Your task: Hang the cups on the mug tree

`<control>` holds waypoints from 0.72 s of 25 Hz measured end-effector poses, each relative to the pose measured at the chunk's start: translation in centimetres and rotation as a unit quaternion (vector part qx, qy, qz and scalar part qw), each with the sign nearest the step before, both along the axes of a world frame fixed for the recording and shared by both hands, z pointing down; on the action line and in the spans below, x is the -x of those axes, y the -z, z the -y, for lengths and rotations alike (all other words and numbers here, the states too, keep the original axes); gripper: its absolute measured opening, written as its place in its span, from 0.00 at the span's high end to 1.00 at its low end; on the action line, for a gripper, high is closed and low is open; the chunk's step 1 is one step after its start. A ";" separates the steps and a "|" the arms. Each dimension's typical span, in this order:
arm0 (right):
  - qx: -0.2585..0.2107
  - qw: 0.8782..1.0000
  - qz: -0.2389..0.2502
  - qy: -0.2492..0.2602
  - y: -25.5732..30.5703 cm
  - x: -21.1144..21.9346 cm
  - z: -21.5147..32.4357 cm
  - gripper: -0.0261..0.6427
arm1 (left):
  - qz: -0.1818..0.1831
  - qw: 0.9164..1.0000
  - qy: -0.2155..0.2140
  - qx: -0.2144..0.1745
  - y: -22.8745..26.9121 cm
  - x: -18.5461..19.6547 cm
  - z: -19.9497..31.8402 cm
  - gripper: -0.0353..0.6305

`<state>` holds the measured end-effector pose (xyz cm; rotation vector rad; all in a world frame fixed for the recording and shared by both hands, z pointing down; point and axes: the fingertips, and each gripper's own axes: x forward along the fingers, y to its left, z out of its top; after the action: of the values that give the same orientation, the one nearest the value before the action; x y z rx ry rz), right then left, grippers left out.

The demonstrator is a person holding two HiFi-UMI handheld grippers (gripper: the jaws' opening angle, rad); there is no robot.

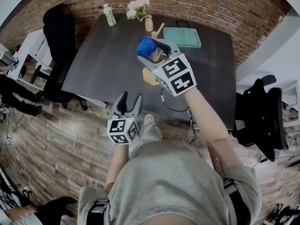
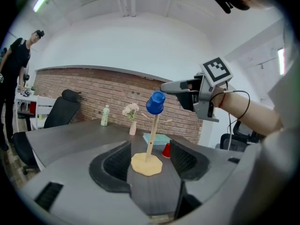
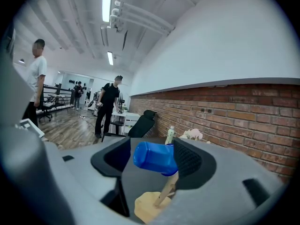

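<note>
Ribbed right tongs (image 3: 151, 156), blue cup (image 3: 154, 158), wooden tree (image 3: 165, 191)

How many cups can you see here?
2. A blue cup sits atop the mug tree, between the jaws of the right gripper; a red cup stands on the table behind it. More could be hidden.

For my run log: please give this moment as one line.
blue cup: on tree | red cup: on table | right hand-held gripper: open around blue cup | left hand-held gripper: open, empty

Red cup (image 2: 166, 150) half behind jaw; mug tree (image 1: 149, 78) mostly behind right tool (image 1: 152, 49).
</note>
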<state>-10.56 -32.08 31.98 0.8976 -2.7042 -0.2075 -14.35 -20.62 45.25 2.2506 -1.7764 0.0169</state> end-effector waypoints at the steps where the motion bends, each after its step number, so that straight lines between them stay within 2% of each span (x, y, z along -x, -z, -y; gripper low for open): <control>1: 0.000 1.000 0.001 -0.001 0.0 -0.1 -0.1 0.54 | 0.000 1.000 -0.001 0.000 0.0 -0.1 0.0 0.59; 8: -0.004 1.000 0.018 -0.021 -0.3 -2.0 -0.3 0.54 | 0.003 1.000 -0.009 0.003 -0.1 -0.5 0.2 0.59; 13: -0.011 0.998 0.022 -0.056 -1.6 -4.6 -0.3 0.54 | 0.004 1.000 -0.014 0.009 -0.7 -0.8 0.4 0.59; 18: 0.003 0.995 0.026 -0.092 -4.4 -7.2 0.5 0.54 | 0.005 1.000 -0.023 0.018 -1.6 -0.9 1.1 0.59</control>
<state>-3.36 -32.57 36.34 1.1580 -2.6456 -0.1383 -13.43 -21.70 46.84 2.2695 -1.7135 0.0686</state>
